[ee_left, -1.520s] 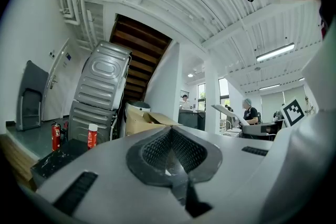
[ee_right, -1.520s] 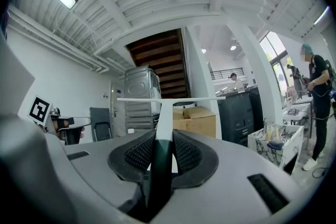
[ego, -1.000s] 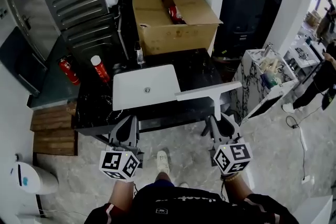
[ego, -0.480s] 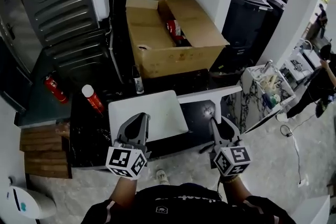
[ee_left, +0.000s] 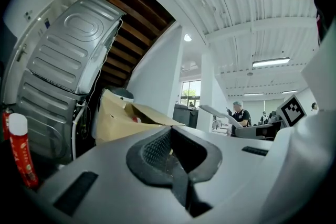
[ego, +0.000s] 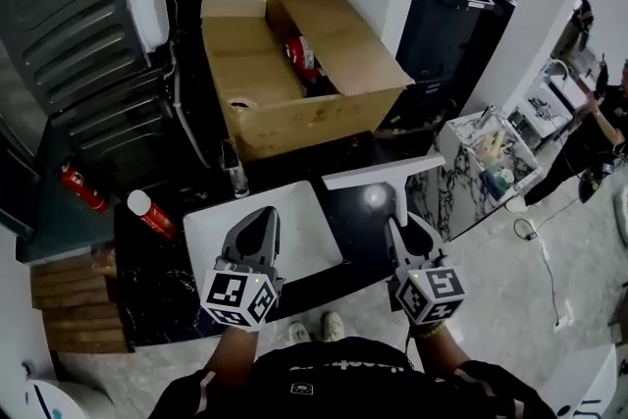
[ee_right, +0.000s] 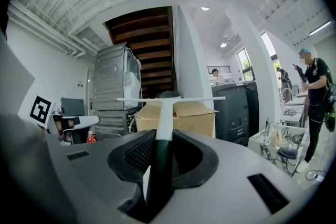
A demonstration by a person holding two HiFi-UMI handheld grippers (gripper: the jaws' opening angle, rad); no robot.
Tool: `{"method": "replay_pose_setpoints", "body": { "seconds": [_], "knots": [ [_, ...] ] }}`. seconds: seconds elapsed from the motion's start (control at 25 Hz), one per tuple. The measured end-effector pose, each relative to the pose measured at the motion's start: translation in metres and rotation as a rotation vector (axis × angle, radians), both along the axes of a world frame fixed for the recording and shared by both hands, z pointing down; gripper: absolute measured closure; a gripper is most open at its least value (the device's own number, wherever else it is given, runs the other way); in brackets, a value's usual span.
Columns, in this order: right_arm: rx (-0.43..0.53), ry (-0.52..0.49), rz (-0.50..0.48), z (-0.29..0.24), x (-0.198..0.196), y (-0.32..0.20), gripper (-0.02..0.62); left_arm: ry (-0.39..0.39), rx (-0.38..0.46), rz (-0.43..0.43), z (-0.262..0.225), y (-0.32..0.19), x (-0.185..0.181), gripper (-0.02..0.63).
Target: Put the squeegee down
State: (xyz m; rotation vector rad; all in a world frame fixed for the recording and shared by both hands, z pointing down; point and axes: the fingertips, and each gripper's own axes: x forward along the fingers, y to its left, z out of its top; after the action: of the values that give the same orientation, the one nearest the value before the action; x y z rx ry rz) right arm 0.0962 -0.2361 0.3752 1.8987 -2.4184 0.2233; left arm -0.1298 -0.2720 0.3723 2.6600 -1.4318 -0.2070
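Squeegee (ego: 381, 170), handle clamped in my right gripper (ego: 400, 223), held over the counter (ego: 167, 285), not yet down; left gripper (ego: 257, 219) closed, empty; next I lower, release.

An open cardboard box (ego: 294, 74) stands well beyond the left claw (ego: 257, 217). A white basin (ego: 306, 233) set in the dark tabletop (ego: 157, 282) lies below that claw. A red, white-capped can (ego: 150, 213) lies to the claw's left.
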Motion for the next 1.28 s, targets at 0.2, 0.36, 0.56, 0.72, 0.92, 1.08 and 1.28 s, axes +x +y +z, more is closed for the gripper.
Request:
{"method": "replay_pose_setpoints", "body": {
  "seconds": [0.2,0.36,0.56,0.72,0.92,1.08,1.28],
  "knots": [
    [-0.011,-0.015,0.038,0.009,0.02,-0.02,0.474,-0.01,-0.013,0.051,0.009,-0.027,0.034,0.592],
    [-0.038,-0.018,0.092,0.027,0.044,-0.033,0.474,-0.014,-0.033,0.122,0.025,-0.051,0.073,0.592],
    [-0.079,-0.038,0.185,0.054,0.086,-0.043,0.474,-0.016,-0.063,0.223,0.048,-0.076,0.132,0.592],
    [-0.135,-0.053,0.239,0.086,0.111,-0.051,0.474,-0.049,-0.094,0.298,0.069,-0.087,0.175,0.592],
    [-0.346,-0.059,0.278,0.188,0.124,-0.067,0.474,-0.098,-0.163,0.334,0.116,-0.092,0.208,0.592],
    [-0.473,-0.035,0.298,0.244,0.129,-0.073,0.474,-0.142,-0.224,0.352,0.151,-0.098,0.223,0.592],
    [-0.569,-0.005,0.321,0.286,0.142,-0.078,0.474,-0.171,-0.268,0.351,0.172,-0.099,0.229,0.592]
  ]
}}
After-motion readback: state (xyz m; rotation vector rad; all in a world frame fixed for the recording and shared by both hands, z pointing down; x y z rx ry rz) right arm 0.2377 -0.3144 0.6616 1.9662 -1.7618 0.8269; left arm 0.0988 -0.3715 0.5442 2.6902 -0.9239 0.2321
